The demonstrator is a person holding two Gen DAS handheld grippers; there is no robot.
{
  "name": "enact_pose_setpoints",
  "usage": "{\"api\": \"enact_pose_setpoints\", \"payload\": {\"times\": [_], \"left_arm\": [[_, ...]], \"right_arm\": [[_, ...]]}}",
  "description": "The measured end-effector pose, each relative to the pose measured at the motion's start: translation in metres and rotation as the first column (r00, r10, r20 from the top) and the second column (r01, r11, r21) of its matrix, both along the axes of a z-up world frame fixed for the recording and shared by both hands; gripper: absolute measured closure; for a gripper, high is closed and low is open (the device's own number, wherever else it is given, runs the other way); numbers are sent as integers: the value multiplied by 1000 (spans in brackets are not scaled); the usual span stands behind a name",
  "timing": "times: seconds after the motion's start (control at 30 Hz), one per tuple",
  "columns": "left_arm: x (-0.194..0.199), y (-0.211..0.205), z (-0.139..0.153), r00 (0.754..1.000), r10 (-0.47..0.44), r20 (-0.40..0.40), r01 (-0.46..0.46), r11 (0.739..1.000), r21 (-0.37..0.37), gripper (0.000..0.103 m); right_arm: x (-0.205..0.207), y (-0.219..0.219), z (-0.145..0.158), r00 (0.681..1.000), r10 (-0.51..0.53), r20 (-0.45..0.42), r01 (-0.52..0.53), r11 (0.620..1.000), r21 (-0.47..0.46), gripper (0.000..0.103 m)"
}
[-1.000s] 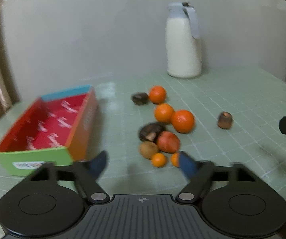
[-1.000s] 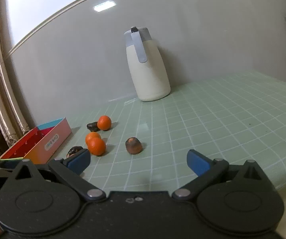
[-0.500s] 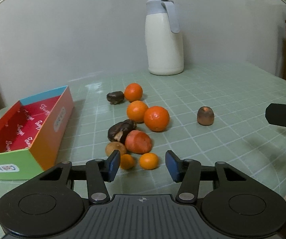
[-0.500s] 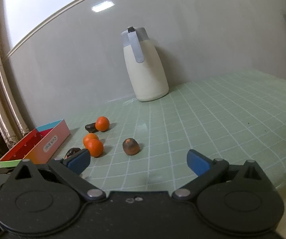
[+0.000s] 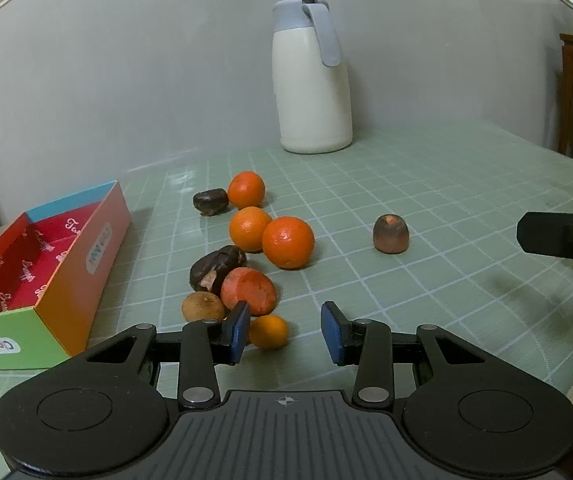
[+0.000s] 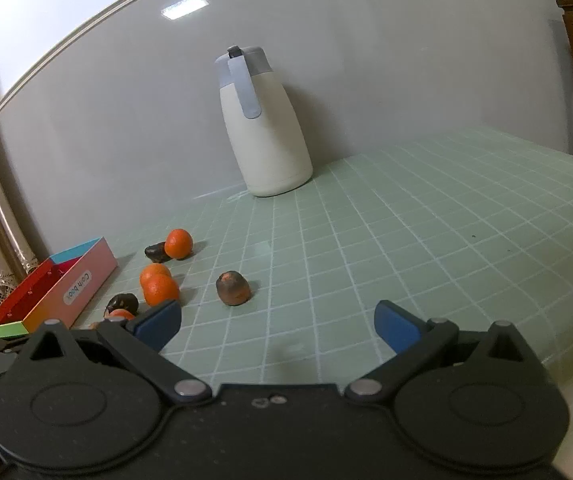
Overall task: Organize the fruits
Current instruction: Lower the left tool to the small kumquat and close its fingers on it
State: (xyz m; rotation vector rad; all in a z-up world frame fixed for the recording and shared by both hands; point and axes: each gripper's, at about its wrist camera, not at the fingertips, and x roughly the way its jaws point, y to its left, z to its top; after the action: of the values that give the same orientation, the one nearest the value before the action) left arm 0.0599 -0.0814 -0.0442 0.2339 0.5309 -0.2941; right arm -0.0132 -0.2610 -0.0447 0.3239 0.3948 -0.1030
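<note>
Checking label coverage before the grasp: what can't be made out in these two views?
- Left wrist view: whether the left gripper pads touch the small orange fruit; its left finger covers the fruit's edge. The jaws have just been closing.
- Right wrist view: the reddish fruit and its neighbours, hidden behind the right gripper.
- Both views: the colourful box floor's near part, hidden by its wall; left end cut off.

Both wrist views look low across the table point(image 5: 426, 184) toward the wall; the left sits nearer the fruit pile point(image 5: 254, 248). Both share the white jug point(image 6: 264, 132).
</note>
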Motion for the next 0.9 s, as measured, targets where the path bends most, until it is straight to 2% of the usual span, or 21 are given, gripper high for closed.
{"api": "enact_pose_setpoints", "payload": {"times": [0.1,0.27,0.4,0.47,0.5,0.6,0.77,0.9], "left_arm": [[-2,1,1,1000,0,0,0,1000,-11,63],[-4,-2,-3,1000,3,11,-4,1000,17,63],[-3,-2,-3,1000,14,4,-14,1000,-2,63],[-4,3,-1,1000,21,-9,-21,999,-34,63],[-5,6,0,1000,30,-5,-30,999,-40,63],[-8,13,-2,995,88,37,-88,996,2,63],[-9,23,-1,990,130,59,-131,991,8,63],[-9,39,3,979,186,81,-184,982,-30,63]], "right_arm": [[0,0,0,1000,-1,-3,1,1000,1,0],[-1,-1,1,1000,1,-1,-1,1000,7,0],[-2,1,1,1000,6,2,-6,1000,3,0],[-3,0,2,1000,8,2,-8,1000,1,0],[-3,1,2,1000,9,2,-9,1000,0,0],[-3,0,2,1000,8,4,-8,1000,7,0],[-2,-1,3,1000,10,2,-10,999,31,0],[-1,3,3,1000,22,4,-22,1000,15,0]]}}
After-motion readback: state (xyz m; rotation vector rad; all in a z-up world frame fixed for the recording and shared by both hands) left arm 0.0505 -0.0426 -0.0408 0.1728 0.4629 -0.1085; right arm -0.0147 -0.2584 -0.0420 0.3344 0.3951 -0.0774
